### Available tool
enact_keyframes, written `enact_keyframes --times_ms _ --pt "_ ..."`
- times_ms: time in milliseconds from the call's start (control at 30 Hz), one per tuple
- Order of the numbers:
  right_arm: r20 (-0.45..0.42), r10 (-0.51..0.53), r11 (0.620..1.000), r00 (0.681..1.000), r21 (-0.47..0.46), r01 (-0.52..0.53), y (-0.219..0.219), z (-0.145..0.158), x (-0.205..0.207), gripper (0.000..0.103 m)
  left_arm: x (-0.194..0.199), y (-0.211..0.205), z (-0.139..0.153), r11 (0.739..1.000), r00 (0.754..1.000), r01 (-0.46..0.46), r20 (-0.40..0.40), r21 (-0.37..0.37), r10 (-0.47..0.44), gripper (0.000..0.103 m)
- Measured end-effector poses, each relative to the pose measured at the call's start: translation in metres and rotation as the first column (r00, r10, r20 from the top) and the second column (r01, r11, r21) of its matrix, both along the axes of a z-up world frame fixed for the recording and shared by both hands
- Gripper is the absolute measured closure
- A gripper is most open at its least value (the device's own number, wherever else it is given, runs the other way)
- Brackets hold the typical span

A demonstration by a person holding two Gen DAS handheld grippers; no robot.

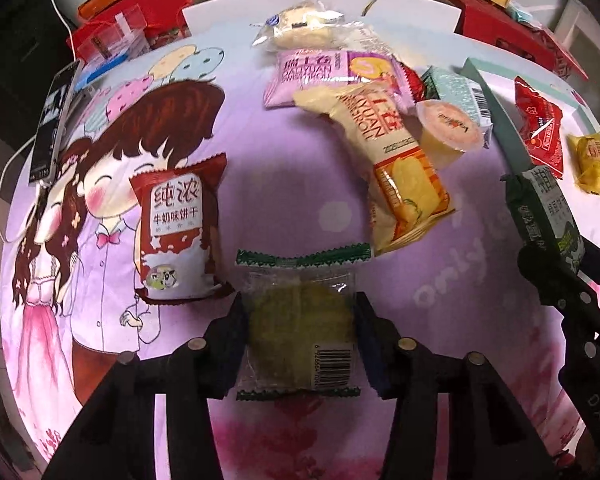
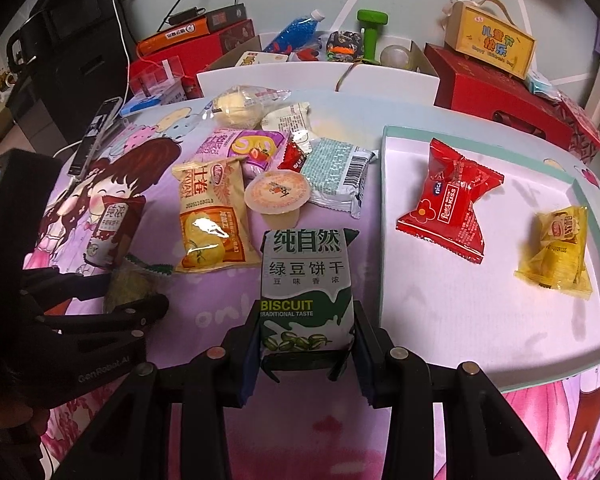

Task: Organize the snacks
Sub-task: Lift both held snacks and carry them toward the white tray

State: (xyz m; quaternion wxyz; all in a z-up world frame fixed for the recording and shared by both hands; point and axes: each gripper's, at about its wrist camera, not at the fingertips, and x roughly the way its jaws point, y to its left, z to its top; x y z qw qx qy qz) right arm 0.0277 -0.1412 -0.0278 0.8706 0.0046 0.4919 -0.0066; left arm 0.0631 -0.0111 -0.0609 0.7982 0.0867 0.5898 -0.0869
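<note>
Cartoon-print table (image 2: 204, 312), with 2 snacks in the tray and 2 more in hand.
Red packet (image 2: 452, 204) and yellow packet (image 2: 556, 248) lay in the white tray (image 2: 480, 320); the right hand-held gripper (image 2: 306, 344) clamped a green biscuit pack (image 2: 306, 280), the left hand-held gripper (image 1: 300, 332) a clear cake packet (image 1: 300, 320); about 8 stayed loose.

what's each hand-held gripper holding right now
left hand-held gripper: closed on clear-wrapped green pastry
right hand-held gripper: closed on mung bean biscuit pack
</note>
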Motion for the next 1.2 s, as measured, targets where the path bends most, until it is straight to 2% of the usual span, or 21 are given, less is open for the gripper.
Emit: enact_keyframes --times_ms 200,400,667,933,1200 --pt "0.016 0.005 1.0 1.0 -0.001 -0.005 0.0 0.006 -0.002 0.061 0.003 -0.003 0.025 1.0 0.999 -0.006 0.044 -0.01 0.007 0.052" --pt "0.051 0.001 1.0 0.999 0.004 -0.001 -0.001 0.018 -0.006 0.061 -0.005 -0.005 0.053 0.999 0.992 0.006 0.128 -0.036 -0.001 0.052" --pt "0.095 -0.041 0.999 0.995 0.023 0.039 -0.016 0.035 -0.011 0.061 -0.009 -0.026 0.078 0.992 0.974 0.089 0.217 -0.091 -0.067 0.051" --pt "0.123 -0.157 0.987 0.98 0.038 0.154 -0.064 0.049 -0.02 0.061 -0.006 -0.07 0.091 0.976 0.952 0.186 0.267 -0.112 -0.151 0.052" --pt "0.147 -0.339 0.941 0.929 0.054 0.334 -0.135 0.062 -0.04 0.061 -0.013 -0.131 0.096 0.934 0.912 0.336 0.291 -0.12 -0.29 0.052"
